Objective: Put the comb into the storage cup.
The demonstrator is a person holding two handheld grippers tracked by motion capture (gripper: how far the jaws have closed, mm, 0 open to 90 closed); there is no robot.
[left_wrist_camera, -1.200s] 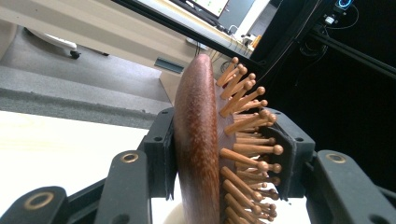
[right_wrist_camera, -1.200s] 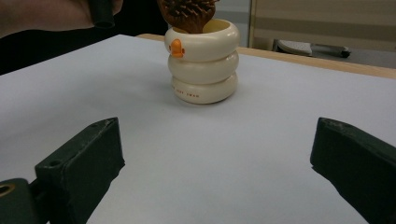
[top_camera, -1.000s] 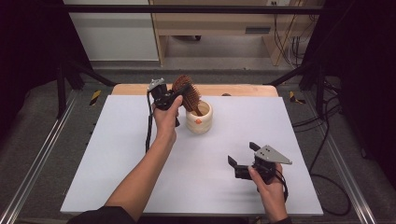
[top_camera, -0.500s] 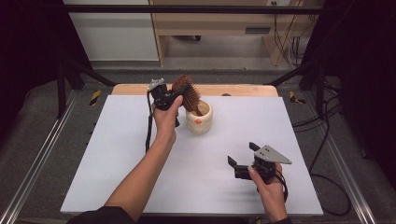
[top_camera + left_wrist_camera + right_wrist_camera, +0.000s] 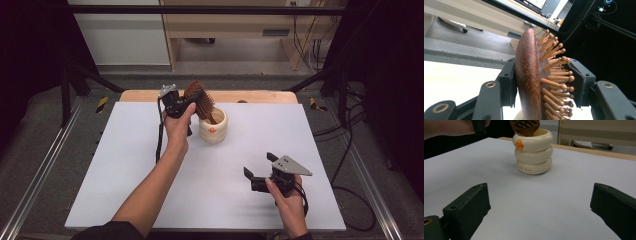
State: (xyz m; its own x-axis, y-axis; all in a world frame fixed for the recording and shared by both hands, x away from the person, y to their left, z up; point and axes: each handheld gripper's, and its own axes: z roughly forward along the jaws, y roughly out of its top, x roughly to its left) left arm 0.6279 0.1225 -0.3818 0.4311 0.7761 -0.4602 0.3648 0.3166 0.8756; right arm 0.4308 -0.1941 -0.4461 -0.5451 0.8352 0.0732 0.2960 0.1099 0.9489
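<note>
my left gripper has the wooden paddle hairbrush by its head, pads against its back and its pins, and the jaws have just been easing apart. the brush handle slants down toward five o'clock into the cream ringed cup, just beside my left hand. my right gripper rests wide open and empty, well apart at five o'clock from the cup.

hairbrush: 1 | cup: 1 | gripper: 2 | table: 1
</note>
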